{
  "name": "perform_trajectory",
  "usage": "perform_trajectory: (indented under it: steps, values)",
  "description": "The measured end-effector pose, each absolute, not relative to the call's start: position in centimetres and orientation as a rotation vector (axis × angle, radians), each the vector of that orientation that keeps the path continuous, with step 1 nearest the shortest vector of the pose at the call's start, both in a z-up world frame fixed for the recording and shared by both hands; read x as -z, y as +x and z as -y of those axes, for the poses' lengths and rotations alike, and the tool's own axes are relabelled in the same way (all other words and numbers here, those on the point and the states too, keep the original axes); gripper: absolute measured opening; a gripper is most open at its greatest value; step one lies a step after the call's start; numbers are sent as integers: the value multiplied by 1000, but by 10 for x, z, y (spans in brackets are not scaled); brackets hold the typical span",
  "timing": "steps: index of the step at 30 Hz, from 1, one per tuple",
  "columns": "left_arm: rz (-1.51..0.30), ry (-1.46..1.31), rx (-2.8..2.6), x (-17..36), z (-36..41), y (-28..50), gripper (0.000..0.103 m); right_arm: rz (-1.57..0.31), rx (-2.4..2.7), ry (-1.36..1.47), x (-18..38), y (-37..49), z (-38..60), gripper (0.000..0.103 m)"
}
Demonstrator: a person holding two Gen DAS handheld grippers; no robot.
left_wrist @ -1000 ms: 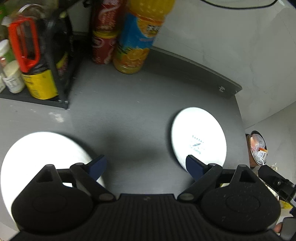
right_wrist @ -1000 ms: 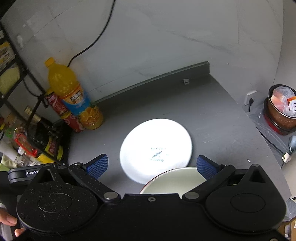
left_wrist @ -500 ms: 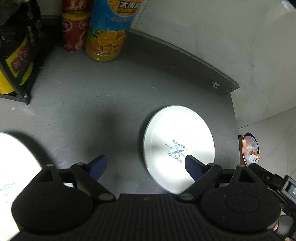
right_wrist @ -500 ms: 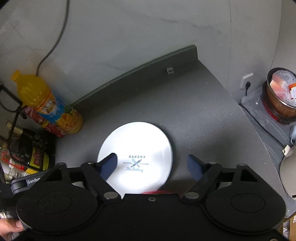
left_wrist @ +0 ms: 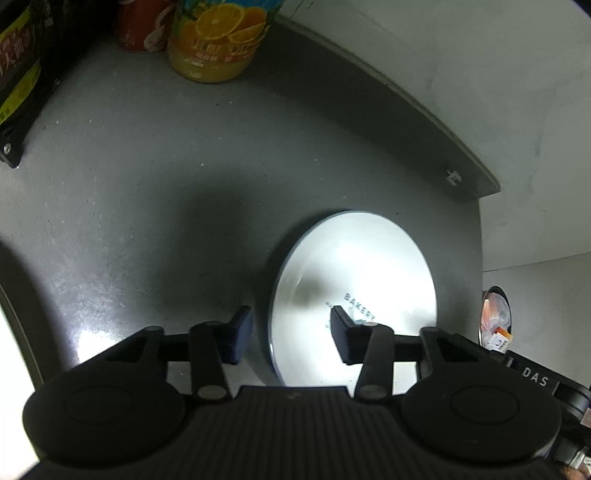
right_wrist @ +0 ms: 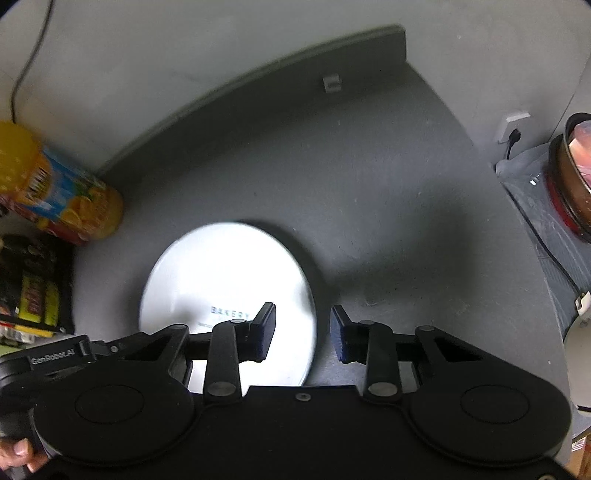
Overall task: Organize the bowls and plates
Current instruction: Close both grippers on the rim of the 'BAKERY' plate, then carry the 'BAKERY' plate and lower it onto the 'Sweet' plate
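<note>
A white plate (left_wrist: 354,273) printed "BAKERY" lies flat on the grey counter (left_wrist: 155,177). My left gripper (left_wrist: 291,334) hangs low over its left rim, open, one fingertip over the counter and the other above the plate. In the right wrist view the same plate (right_wrist: 221,280) sits left of centre. There my right gripper (right_wrist: 303,332) is open astride its right rim, left fingertip over the plate. Neither gripper holds anything. A bright white patch, likely another plate (left_wrist: 11,369), shows at the left wrist view's left edge.
An orange juice bottle (left_wrist: 218,40) and a red can (left_wrist: 140,26) stand at the back left by a black rack of bottles (left_wrist: 18,74). Past the counter's right edge sits a bin (right_wrist: 576,177). A hand (right_wrist: 14,454) holds the left gripper's handle.
Both grippers have come down and in toward the "BAKERY" plate, and their jaws have narrowed. The left one swung right, off the other white plate. The red-rimmed bowl has left the right wrist view.
</note>
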State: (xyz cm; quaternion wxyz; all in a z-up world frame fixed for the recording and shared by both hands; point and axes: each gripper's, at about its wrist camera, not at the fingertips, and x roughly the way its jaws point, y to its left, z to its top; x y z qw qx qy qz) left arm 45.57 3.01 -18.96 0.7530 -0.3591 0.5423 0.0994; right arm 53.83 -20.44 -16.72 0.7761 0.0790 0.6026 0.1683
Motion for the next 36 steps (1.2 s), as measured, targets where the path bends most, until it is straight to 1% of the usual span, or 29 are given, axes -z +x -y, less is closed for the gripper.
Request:
perform_trajectory:
  steps: [2, 8, 10, 12, 16, 23, 26, 33, 36]
  values:
    - [-1204, -792, -227, 196, -29, 457, 33, -1335, -372, 157, 176, 544, 201, 31]
    - [-1238, -840, -246, 213, -31, 454, 18, -1385, -413, 110, 191, 549, 192, 30]
    - [-1245, -848, -253, 216, -30, 454, 16, -1400, -432, 98, 196, 550, 189, 28]
    - [-1243, -858, -249, 218, -30, 454, 14, -1417, -442, 93, 200, 552, 188, 23]
    - [-1251, -871, -239, 218, -28, 456, 9, -1423, -470, 77, 207, 556, 184, 20]
    - [-1261, -867, -241, 220, -23, 460, 9, -1423, -507, 73, 207, 563, 187, 18]
    - [-1244, -857, -228, 216, -22, 457, 9, -1386, -527, 55, 201, 558, 189, 17]
    - [-1177, -832, -214, 198, -34, 453, 9, -1310, -575, 105, 179, 552, 195, 10]
    - [-1155, -832, -210, 191, -38, 451, 9, -1288, -573, 129, 172, 550, 195, 10]
